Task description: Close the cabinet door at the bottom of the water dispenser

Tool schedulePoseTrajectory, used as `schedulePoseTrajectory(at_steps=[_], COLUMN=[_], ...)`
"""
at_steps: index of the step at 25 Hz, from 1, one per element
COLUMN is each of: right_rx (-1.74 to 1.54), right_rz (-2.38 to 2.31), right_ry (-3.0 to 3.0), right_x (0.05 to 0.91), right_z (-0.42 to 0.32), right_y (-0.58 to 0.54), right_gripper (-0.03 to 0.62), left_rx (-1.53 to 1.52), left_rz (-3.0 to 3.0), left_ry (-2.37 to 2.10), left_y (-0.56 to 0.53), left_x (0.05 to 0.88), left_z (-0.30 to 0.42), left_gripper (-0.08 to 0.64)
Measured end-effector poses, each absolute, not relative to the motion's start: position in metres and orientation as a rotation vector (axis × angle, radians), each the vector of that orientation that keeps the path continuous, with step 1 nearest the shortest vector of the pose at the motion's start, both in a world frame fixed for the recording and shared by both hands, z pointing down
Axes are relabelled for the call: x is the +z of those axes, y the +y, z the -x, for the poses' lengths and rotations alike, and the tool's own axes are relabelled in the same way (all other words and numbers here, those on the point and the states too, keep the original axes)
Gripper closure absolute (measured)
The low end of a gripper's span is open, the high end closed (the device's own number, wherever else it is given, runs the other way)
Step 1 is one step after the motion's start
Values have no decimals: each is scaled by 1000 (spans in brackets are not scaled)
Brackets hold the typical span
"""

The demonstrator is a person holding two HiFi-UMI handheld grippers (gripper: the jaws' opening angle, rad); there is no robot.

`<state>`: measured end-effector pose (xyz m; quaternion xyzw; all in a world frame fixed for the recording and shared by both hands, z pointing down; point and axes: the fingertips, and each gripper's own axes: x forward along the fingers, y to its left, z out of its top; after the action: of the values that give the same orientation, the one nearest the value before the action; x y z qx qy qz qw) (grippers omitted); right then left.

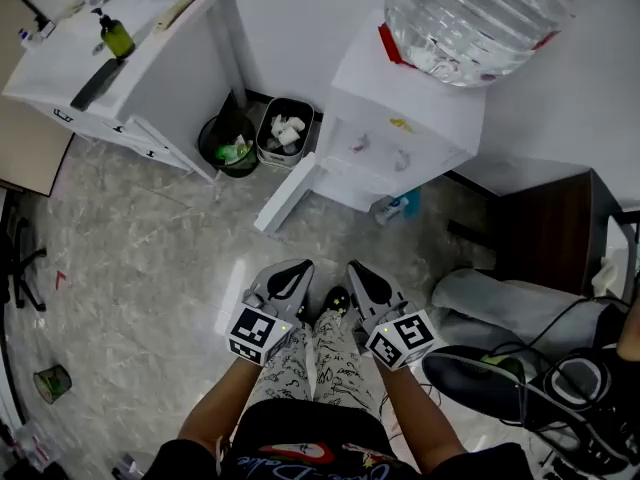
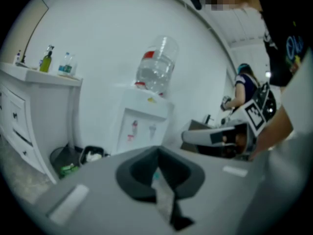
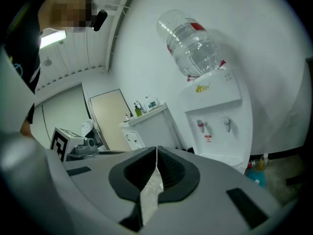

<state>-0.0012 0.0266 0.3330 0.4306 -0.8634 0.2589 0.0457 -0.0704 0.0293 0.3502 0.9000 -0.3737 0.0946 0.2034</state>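
The white water dispenser (image 1: pixel 400 133) stands against the far wall with a big clear bottle (image 1: pixel 470 13) on top. Its bottom cabinet door (image 1: pixel 286 192) is swung open to the left, edge-on over the floor. My left gripper (image 1: pixel 299 270) and right gripper (image 1: pixel 356 269) hover side by side close to my body, well short of the door, both shut with nothing between the jaws. The left gripper view shows shut jaws (image 2: pixel 157 173) and the dispenser (image 2: pixel 142 124) ahead. The right gripper view shows shut jaws (image 3: pixel 155 166) and the dispenser (image 3: pixel 215 119) to the right.
Two waste bins (image 1: pixel 228 146) (image 1: pixel 284 131) sit left of the open door. A white sideboard (image 1: pixel 120 78) with bottles stands at far left. A blue bottle (image 1: pixel 402 208) lies by the dispenser's base. A dark desk (image 1: pixel 545 233), a chair (image 1: pixel 480 373) and cables crowd the right.
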Motion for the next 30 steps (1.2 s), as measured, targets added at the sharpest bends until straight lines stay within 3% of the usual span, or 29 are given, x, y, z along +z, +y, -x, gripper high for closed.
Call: schedulePoseTrajectory(at_steps=[13,24,30], right_rx=[885,884,891], right_rz=[-1293,-1228,-1208], right_ry=[-2675,-2628,-2610], right_x=[450,513,529], right_z=[5,-16,-18], right_y=[-30,-44,-52], right_gripper=[575,575,575], left_rx=[556,971,1029], left_rz=[-2533,-2343,-2241], left_ry=[-1229,-1284,-1259], left_y=[-94,-118,-114], left_x=[533,667,704], left_z=[132,211,225], left_gripper=[560,560,560])
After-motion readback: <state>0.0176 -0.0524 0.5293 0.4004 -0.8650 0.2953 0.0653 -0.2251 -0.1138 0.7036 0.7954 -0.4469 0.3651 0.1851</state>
